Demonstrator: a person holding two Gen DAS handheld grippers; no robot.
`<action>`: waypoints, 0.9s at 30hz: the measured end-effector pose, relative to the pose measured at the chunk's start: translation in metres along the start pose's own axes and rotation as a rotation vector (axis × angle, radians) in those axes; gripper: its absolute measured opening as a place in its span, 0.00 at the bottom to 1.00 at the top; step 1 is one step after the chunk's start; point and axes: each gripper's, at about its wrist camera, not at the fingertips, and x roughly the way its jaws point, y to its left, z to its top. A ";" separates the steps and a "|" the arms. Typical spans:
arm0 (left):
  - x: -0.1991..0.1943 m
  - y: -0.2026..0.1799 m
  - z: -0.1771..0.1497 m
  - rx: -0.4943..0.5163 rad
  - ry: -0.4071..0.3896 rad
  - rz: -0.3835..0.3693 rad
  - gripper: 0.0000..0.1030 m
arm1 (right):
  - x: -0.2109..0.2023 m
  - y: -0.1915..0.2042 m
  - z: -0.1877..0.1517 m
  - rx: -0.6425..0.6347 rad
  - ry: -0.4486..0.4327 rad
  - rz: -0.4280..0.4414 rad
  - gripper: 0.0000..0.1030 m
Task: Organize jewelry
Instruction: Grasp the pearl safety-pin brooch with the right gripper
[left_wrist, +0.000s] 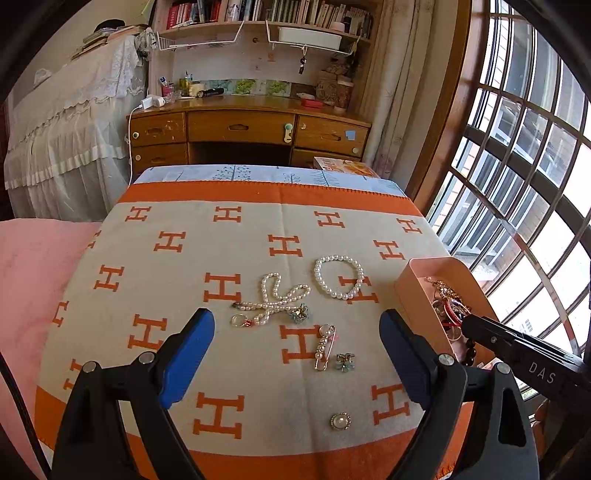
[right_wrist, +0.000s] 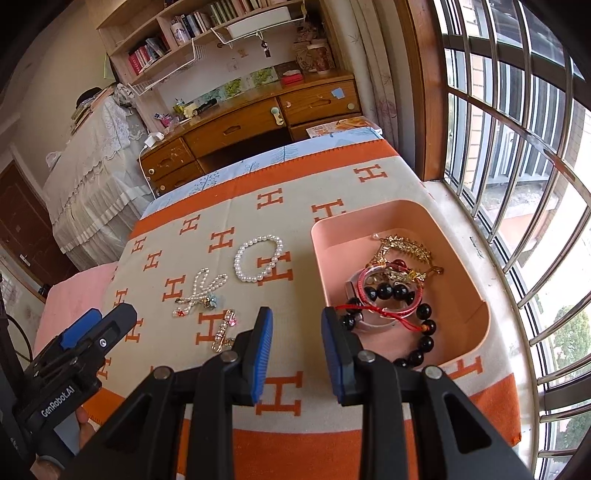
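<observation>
Loose pieces lay spread on the H-patterned blanket (left_wrist: 155, 229): a pearl bracelet (left_wrist: 338, 276) farthest out, a tangled pearl strand (left_wrist: 275, 297) nearer, then a pearl hair clip (left_wrist: 325, 347), a small flower earring (left_wrist: 345, 362) just beside it, and a round pearl brooch (left_wrist: 340, 421) closest in. The pink box (right_wrist: 369, 218) sat at the blanket's right side, already holding a black bead bracelet (right_wrist: 413, 325), red cords and a gold piece. And the left tool (left_wrist: 297, 354) hung wide open over the clip and earring, gripping nothing! The right tool (right_wrist: 297, 352) hovered at the box's near-left corner, partly open, empty too. The risk, as I judged it: the soft blanket could bunch under the fingers, so a thin clip might slip or drag its neighbour. The tangled strand could snag the ring lying against it and lift both together.
</observation>
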 end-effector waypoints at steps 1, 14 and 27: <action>0.000 0.002 0.000 -0.001 0.000 0.002 0.87 | 0.000 0.002 0.000 -0.005 0.000 0.002 0.27; -0.010 0.073 0.012 -0.111 0.018 0.155 0.87 | 0.017 0.028 0.006 -0.089 0.040 0.047 0.27; 0.039 0.096 0.005 -0.165 0.146 0.124 0.87 | 0.104 0.049 0.009 -0.056 0.352 0.199 0.27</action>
